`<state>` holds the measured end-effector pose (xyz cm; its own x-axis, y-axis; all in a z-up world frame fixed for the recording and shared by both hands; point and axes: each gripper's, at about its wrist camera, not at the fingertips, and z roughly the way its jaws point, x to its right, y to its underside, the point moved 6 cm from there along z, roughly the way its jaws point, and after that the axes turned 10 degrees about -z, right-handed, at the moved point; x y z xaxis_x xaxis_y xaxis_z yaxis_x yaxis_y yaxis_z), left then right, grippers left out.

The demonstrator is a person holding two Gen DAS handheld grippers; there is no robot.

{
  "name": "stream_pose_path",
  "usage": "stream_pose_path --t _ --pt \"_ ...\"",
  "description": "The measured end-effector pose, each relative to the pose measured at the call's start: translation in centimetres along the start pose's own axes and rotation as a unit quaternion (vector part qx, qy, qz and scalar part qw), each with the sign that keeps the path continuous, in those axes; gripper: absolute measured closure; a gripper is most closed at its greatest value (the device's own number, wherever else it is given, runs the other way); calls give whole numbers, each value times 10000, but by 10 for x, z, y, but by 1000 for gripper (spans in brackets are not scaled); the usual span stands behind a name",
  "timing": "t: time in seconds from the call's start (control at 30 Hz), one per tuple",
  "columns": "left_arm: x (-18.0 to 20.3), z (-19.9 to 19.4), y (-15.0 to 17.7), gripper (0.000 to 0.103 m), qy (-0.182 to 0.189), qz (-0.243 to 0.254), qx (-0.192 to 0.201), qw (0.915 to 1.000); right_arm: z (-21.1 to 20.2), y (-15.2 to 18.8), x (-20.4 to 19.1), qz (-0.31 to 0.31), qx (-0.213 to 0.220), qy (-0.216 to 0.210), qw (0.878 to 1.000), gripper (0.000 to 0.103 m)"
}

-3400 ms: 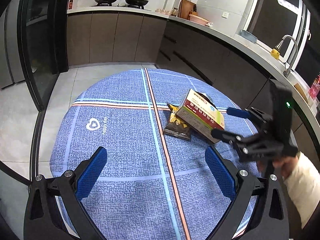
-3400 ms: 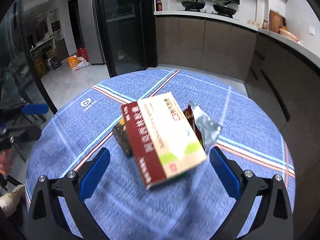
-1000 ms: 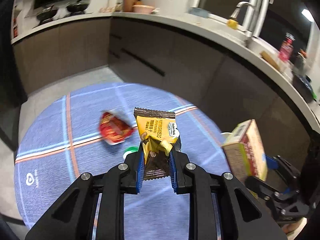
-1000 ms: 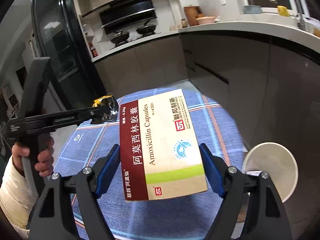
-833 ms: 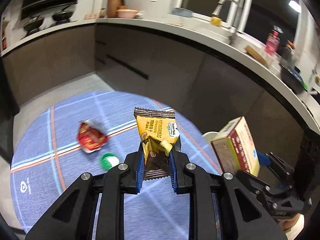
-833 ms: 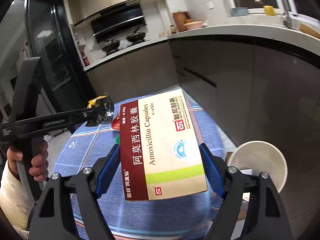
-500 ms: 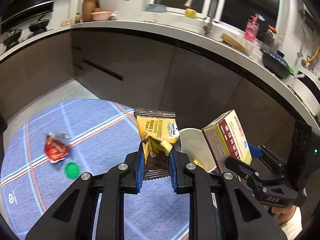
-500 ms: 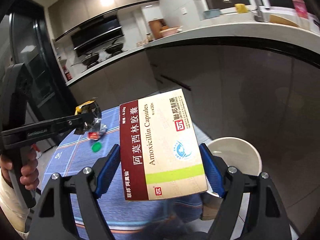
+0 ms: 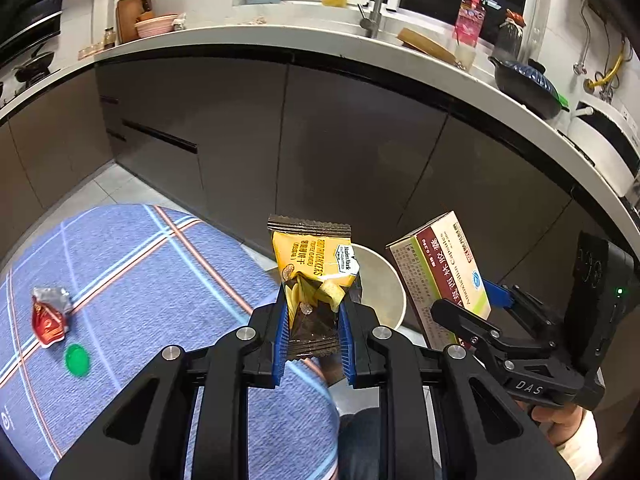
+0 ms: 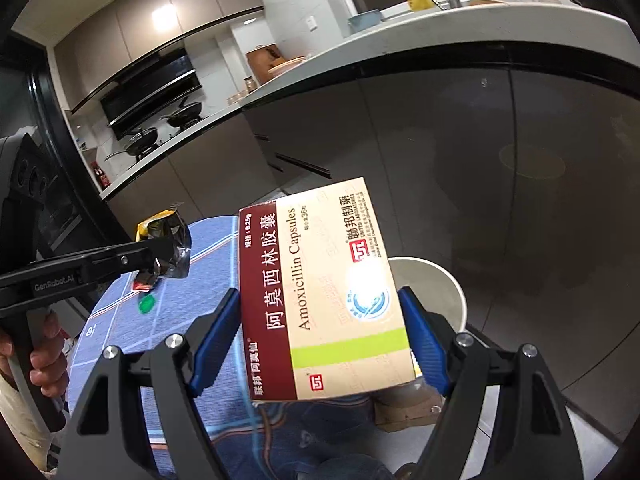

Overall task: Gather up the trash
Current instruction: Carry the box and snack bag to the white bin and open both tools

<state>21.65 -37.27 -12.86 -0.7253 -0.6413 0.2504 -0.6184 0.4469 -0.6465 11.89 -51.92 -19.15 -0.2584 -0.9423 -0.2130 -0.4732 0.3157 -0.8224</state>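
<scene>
Left wrist view: the left gripper (image 9: pixel 313 332) pinches a snack bag (image 9: pixel 314 276), and the right gripper (image 9: pixel 486 306) at three o'clock squeezes a medicine box (image 9: pixel 440 268). Both hang near the white bin (image 9: pixel 380 280), probably for dropping.

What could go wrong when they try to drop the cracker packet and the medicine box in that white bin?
The flat amoxicillin box looks wide beside the round white bin, so it might catch the rim and fall outside. The light yellow cracker packet could flutter and miss. The red wrapper and green cap on the blue table might get forgotten.
</scene>
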Motion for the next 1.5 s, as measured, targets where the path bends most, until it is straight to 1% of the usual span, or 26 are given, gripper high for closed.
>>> stream_pose_path --t 0.13,0.33,0.57,0.8,1.07,1.13,1.17,1.2,1.23,1.3,1.33,1.37,1.4,1.5 --pt "12 17 2 83 22 91 -140 9999 4 8 15 -7 -60 212 9998 24" --pt "25 52 10 83 34 162 -434 9989 16 20 43 47 -186 391 9991 24" --pt "31 92 12 83 77 64 -684 9976 43 29 59 -83 -309 439 9985 24" --pt "30 131 16 82 -40 72 -904 9959 78 41 77 -134 -504 425 9977 24" --pt "25 154 25 80 -187 134 -1047 9942 109 53 86 -264 -717 380 9963 23" --pt "23 157 26 78 -248 143 -1023 9943 115 55 86 -289 -750 357 9961 23" --pt "24 158 26 75 -277 145 -1010 9944 117 55 87 -313 -759 348 9960 16" --pt "22 159 25 65 -324 145 -983 9945 120 56 86 -374 -779 342 9957 5" --pt "21 159 24 50 -395 136 -911 9950 122 57 85 -436 -795 343 9953 3" --pt "18 156 20 38 -518 121 -728 9959 123 60 82 -617 -808 377 9941 3" --pt "16 154 19 33 -541 101 -669 9962 122 61 82 -692 -815 399 9935 3" --pt "15 153 18 31 -541 70 -654 9964 121 62 80 -771 -809 418 9929 3" --pt "14 152 18 28 -539 51 -642 9965 121 63 80 -796 -805 424 9927 3" --pt "11 147 15 12 -638 -18 -510 9967 118 65 80 -742 -806 410 9931 3"
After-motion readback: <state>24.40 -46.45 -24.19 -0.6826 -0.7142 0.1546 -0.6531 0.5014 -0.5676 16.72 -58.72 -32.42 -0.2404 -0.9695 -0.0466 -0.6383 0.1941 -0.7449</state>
